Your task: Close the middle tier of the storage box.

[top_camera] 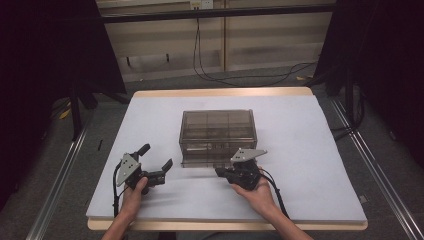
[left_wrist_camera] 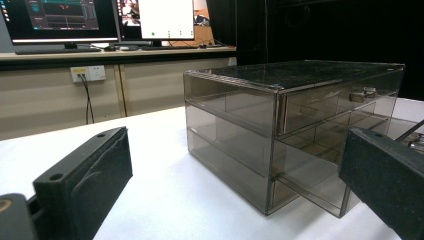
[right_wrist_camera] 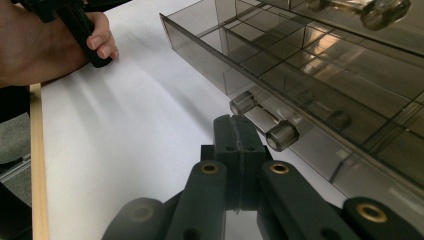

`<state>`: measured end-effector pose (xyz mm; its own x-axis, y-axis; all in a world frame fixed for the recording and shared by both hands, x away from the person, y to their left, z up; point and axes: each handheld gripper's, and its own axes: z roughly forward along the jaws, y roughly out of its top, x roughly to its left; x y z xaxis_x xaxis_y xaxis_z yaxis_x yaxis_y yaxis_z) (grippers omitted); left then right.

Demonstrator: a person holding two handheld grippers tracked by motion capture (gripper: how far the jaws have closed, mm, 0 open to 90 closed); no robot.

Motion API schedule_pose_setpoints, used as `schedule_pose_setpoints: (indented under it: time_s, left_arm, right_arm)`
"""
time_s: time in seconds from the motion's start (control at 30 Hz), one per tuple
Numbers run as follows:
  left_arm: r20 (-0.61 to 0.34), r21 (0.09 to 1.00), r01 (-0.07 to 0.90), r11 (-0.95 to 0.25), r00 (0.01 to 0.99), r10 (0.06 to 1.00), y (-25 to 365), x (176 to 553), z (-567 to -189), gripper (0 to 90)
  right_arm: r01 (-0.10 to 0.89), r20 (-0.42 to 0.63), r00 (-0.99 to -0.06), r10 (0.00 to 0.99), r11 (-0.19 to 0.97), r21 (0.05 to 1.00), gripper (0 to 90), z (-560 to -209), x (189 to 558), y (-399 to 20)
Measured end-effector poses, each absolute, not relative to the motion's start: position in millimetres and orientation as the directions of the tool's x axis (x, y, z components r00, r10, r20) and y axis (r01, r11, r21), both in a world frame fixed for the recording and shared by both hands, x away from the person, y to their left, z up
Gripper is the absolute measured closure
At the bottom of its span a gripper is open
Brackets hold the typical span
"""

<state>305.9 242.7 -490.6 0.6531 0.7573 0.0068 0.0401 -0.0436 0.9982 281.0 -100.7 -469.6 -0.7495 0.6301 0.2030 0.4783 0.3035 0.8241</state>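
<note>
Right tongs (right_wrist_camera: 239, 131) closed, empty, beside drawer handle (right_wrist_camera: 264, 120); left tongs (top_camera: 156, 157) wide.

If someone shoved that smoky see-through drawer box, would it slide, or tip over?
The drawer box would probably slide, not tip: it sits low and wide on the smooth white table cover. It looks like rigid, thin clear plastic with empty compartments, so likely light. The bottom drawer stands slightly out and may slide by itself.

Left gripper (left_wrist_camera: 235, 185) jaws stand wide apart, nothing between them. Smoky clear drawer cabinet (left_wrist_camera: 280, 135) on white table (left_wrist_camera: 160, 165); bottom drawer (left_wrist_camera: 320, 185) partly out. Monitors (left_wrist_camera: 100, 20) behind.
</note>
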Motion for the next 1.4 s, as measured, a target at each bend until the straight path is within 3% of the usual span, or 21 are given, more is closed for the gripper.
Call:
schedule_pose_setpoints:
  time_s: [1.4]
  left_arm:
    - [0.006,0.998,0.041,-0.043,0.652,0.758,242.7,305.9,-490.6,0.9]
  right_arm:
    - [0.485,0.21,-0.731,0.65,0.277,0.83,90.0,-468.6,287.6,-103.6]
